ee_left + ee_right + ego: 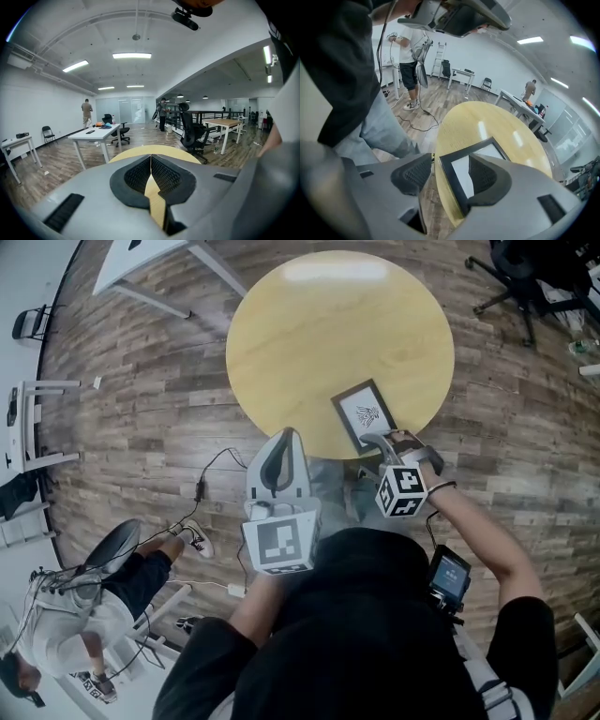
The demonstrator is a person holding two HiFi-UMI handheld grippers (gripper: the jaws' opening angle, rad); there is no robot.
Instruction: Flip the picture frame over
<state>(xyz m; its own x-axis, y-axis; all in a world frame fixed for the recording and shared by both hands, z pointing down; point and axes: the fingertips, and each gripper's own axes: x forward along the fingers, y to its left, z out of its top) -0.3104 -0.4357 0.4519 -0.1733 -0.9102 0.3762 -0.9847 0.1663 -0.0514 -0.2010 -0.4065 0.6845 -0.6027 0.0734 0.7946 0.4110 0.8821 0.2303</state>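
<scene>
In the head view the right gripper (389,441) covers the near end of the picture frame (364,413), so that corner and edge are hidden; the small dark drawing on the white sheet is too small to read. In the right gripper view the right jaw lies over much of the glass and cuts off the frame's far right side; whether either pad touches the frame cannot be told. The person's black top blocks the lower middle of the head view.

The picture frame (460,174) lies flat and face up on the round yellow table (309,334), at its near right rim; its long axis runs away from the person, with the far end leaning a little to the left. One near corner sits just at the table's edge (487,117).

The right gripper (449,173) has its jaws spread wide; the near left corner of the frame stands between them, the right jaw above the glass, the left jaw out past the rim over the wood floor (426,122).

The left gripper (151,161) has its jaws pressed together at the tips with nothing between them, only a sliver of table showing through the lower gap; in the head view the left gripper (284,442) is held off the near edge of the table, well apart from the frame.
</scene>
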